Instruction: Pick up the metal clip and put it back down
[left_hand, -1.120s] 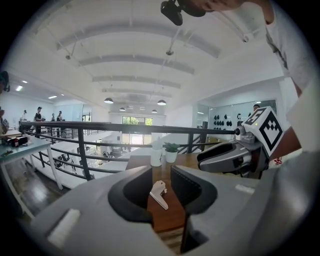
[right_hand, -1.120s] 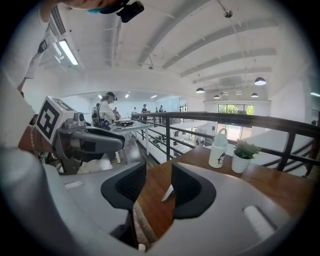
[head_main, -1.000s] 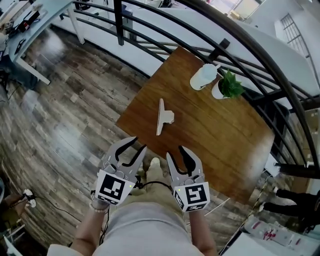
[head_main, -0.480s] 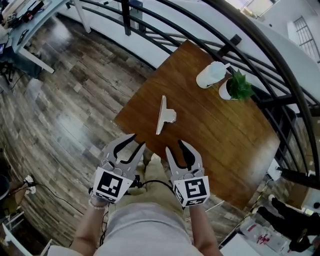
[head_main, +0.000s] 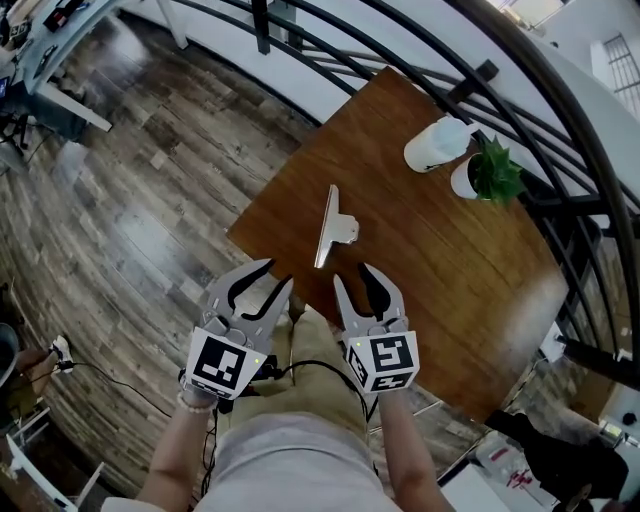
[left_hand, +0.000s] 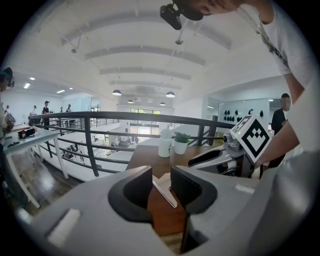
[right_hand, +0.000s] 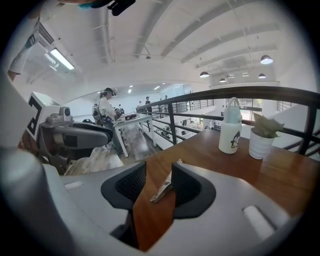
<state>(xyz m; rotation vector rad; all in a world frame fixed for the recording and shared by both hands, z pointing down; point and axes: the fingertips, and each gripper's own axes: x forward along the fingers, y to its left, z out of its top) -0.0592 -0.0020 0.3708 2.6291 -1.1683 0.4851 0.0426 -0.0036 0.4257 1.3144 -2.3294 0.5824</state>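
A long metal clip (head_main: 331, 228) lies flat on the brown wooden table (head_main: 430, 260), near its left corner. Both gripper views catch the metal clip too, beyond the jaws (left_hand: 164, 190) (right_hand: 163, 188). My left gripper (head_main: 271, 284) hovers open off the table's near edge, short of the clip. Beside it my right gripper (head_main: 351, 284) is open as well, its tips just over the table edge. Neither holds anything.
A white bottle (head_main: 437, 144) and a small potted plant (head_main: 484, 175) stand at the table's far corner. A black curved railing (head_main: 560, 150) runs behind the table. Wood-plank floor (head_main: 130, 210) lies to the left. People stand in the distance in the gripper views.
The head view has shifted slightly, so the table and clip sit a little higher and to the right. Both grippers stay open side by side at the near edge.
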